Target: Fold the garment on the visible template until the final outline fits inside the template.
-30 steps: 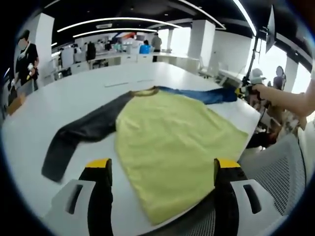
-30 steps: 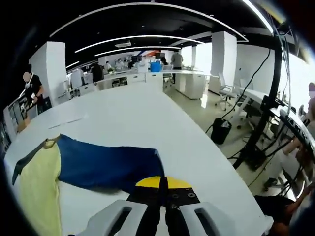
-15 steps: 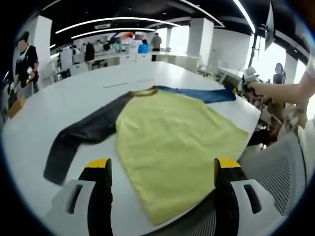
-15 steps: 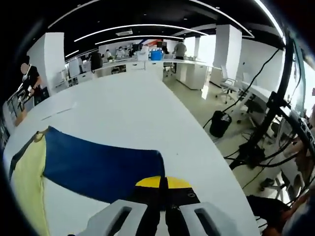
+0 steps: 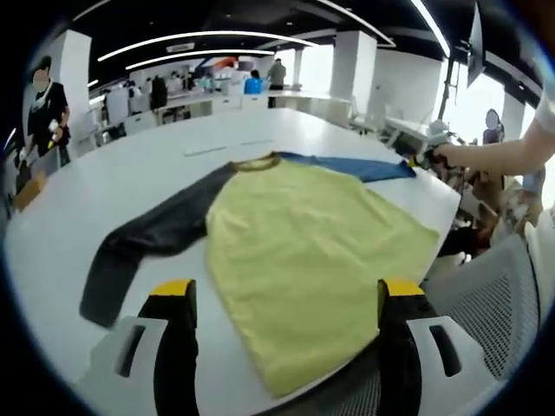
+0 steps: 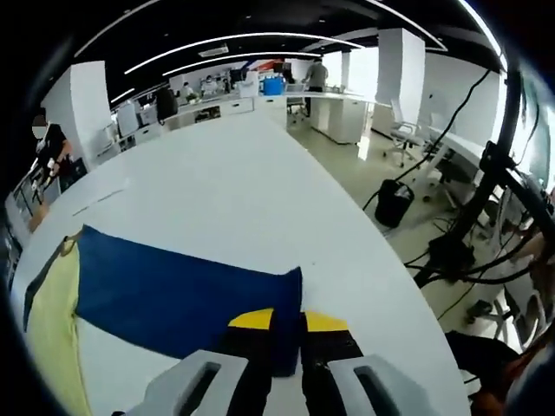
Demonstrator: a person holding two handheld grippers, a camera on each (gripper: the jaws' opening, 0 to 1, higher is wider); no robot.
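Between right fingers [image 6: 286,334], blue cuff [image 6: 286,303] pinched.

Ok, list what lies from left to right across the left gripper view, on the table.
Dark sleeve → yellow body of the shirt → blue sleeve → right gripper, held at the blue sleeve's end by a person's hand.

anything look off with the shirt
The shirt lies flat but skewed: its hem corner overhangs the table edge near the left gripper. The right gripper pinches the blue sleeve cuff.
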